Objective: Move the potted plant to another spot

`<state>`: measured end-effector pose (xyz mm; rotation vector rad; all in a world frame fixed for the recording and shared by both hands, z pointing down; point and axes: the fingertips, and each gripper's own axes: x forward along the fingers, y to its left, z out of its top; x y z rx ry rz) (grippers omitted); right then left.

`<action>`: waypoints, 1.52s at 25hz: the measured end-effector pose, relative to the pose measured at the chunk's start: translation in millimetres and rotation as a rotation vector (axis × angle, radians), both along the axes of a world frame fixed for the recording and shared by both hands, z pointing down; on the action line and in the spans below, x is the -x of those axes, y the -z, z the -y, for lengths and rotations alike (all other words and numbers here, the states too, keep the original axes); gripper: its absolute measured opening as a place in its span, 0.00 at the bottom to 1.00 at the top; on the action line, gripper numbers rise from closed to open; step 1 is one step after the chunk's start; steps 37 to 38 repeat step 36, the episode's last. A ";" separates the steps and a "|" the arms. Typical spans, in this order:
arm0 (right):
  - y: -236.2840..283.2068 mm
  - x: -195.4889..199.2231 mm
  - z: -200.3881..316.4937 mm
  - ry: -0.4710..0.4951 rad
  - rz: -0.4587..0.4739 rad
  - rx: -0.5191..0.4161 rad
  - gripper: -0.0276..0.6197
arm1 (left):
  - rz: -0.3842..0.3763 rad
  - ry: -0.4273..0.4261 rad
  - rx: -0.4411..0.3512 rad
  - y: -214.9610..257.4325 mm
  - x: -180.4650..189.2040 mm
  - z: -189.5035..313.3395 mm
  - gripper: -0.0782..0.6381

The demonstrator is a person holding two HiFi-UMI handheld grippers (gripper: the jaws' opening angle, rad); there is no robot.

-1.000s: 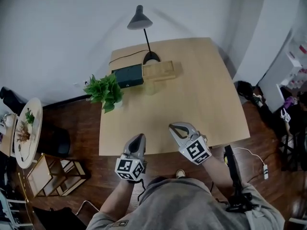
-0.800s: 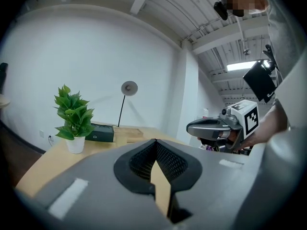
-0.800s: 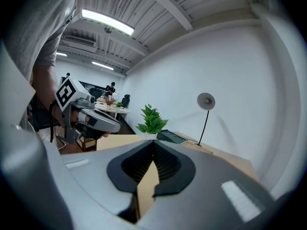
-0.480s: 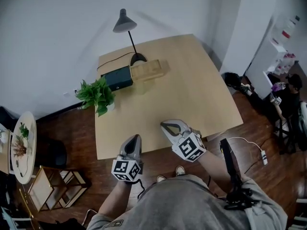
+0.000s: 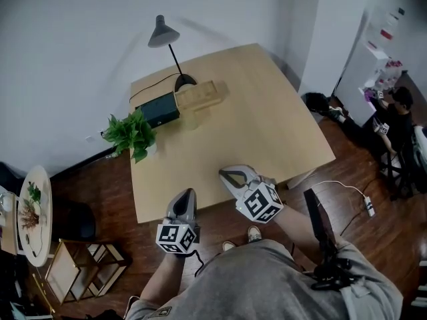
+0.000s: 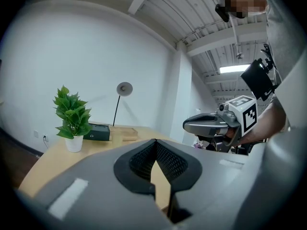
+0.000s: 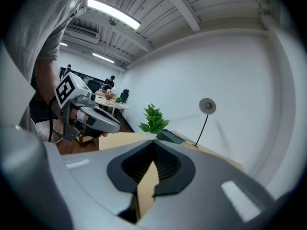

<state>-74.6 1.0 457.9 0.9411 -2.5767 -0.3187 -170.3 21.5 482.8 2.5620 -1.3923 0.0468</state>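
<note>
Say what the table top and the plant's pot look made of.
Table top: light wood or wood-look laminate, matte; even pale tan, no glare. Pot: plain white, smooth; ceramic or plastic, cannot tell which.

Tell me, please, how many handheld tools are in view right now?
2. The left tool is at the near edge of the table, the right tool beside it to the right, slightly farther over the tabletop. Both are shut and empty; none appears hidden.

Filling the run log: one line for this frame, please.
phase: pre-grasp | left gripper: shut, empty | right gripper: shut, empty | plant: at table left edge, untouched
</note>
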 end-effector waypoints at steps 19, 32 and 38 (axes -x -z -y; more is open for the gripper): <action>-1.6 15.9 -7.2 0.016 -0.018 -0.013 0.05 | -0.020 0.028 -0.002 -3.5 12.9 -12.0 0.10; -2.0 19.0 -6.6 0.027 -0.017 -0.013 0.05 | -0.016 0.039 0.011 -9.6 19.5 -20.3 0.10; -1.6 19.3 -6.9 0.032 -0.015 -0.014 0.05 | -0.013 0.045 0.017 -10.9 21.3 -21.2 0.10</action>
